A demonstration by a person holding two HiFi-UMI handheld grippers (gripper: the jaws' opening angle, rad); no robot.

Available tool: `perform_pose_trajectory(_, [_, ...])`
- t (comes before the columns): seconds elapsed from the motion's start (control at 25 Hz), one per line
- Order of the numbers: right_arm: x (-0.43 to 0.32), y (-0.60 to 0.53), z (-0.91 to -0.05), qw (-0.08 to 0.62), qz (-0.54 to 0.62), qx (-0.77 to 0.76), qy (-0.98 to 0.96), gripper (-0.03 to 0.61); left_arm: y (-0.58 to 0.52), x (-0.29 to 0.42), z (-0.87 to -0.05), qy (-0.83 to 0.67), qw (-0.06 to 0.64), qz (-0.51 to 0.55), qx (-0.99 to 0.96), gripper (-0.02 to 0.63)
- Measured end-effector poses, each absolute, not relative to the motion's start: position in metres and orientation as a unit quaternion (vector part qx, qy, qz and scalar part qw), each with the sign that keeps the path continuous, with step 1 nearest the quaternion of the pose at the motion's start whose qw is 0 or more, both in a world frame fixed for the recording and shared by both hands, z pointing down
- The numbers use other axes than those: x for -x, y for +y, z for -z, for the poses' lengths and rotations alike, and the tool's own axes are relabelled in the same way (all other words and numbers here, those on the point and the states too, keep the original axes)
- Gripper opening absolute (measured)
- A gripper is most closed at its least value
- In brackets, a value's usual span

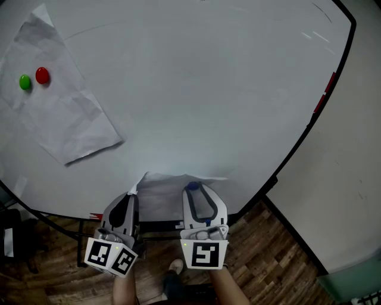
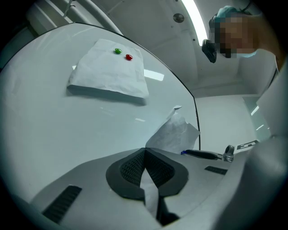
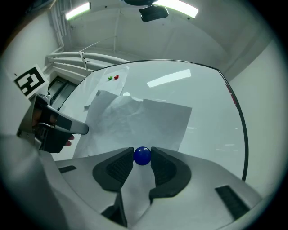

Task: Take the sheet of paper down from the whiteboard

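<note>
Nearest, the left hand-held gripper [image 1: 132, 193] is found closed, its ribbed dark pads pinching the left edge of the sheet of paper [image 1: 169, 186]. A strip of the sheet is seen passing between the pads. The right hand-held gripper [image 1: 194, 188] is closed on a blue magnet [image 3: 142, 156], a small glossy ball touched by a pad on either side. The jaws are held well apart by its width.

The sheet of paper is thin, white and creased. It is located at the lower edge of the whiteboard [image 1: 208, 89], directly ahead of both grippers. Its left part is seen raised off the board, and its top edge is curled.

The whiteboard is smooth, white and faintly reflective, and is bounded by a thin black frame [image 1: 296, 152]. A small red item [image 1: 325, 95] is noted on the right side of the frame; its nature cannot be determined.

Farther up, at the left of the board, a second sheet [image 1: 59, 116], equally crumpled, is pinned by a green magnet [image 1: 25, 82] and a red magnet [image 1: 42, 75] set just beside each other. It lies well apart from the gripped sheet.

Below the board, a dark wood-plank floor [image 1: 268, 256] is recorded. A pale wall [image 1: 342, 190] is recorded to the right, and strip lighting [image 3: 180, 6] overhead.
</note>
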State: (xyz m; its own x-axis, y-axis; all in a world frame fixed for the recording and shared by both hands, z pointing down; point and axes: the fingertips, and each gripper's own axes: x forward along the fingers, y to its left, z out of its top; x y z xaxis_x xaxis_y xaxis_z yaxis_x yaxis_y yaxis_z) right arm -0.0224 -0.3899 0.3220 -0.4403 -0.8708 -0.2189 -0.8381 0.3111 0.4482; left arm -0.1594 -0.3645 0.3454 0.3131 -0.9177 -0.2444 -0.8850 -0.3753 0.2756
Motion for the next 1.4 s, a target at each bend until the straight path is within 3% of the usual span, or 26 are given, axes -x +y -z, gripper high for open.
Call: perform_pose_trajectory(1.4, [0.023,-0.328,-0.328,-0.022,0.201,-0.526,-0.826,0.135,-0.274,0.248,-0.343,-0.636,0.041,0.203,-0.744,0.023])
